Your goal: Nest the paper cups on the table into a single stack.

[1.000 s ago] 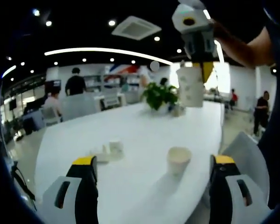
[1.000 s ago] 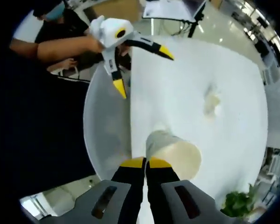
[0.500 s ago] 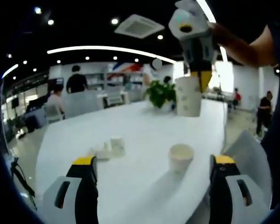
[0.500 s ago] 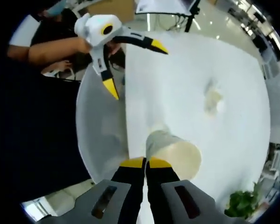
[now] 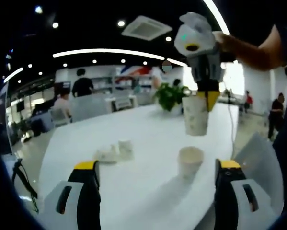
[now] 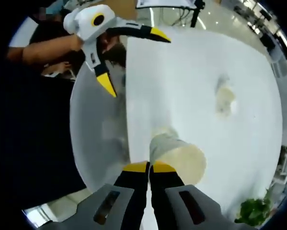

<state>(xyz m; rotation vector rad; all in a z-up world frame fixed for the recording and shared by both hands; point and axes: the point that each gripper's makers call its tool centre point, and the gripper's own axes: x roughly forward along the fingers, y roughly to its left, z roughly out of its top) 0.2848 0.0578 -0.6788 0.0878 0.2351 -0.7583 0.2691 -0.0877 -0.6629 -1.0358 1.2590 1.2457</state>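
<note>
In the left gripper view a white paper cup [image 5: 190, 161] stands upright on the white table [image 5: 143, 127]. Just above it hangs a second paper cup [image 5: 196, 115], held at its rim by my right gripper [image 5: 206, 96], which comes in from the upper right. My left gripper [image 5: 157, 166] is open near the table's edge with nothing between its fingers. In the right gripper view my right gripper [image 6: 149, 167] is shut on the rim of the held cup [image 6: 177, 157], and the standing cup [image 6: 162, 132] peeks out beyond it. The open left gripper [image 6: 133, 60] shows at the upper left.
Two more small cups [image 5: 115, 151] sit together further along the table, one on its side; they appear as a pale pair [image 6: 224, 98] in the right gripper view. A potted plant [image 5: 170, 95] stands at the far end. People and chairs are in the background.
My right gripper has brought its cup down, so it now hangs just above the standing cup. The left gripper stays open and has barely moved.
</note>
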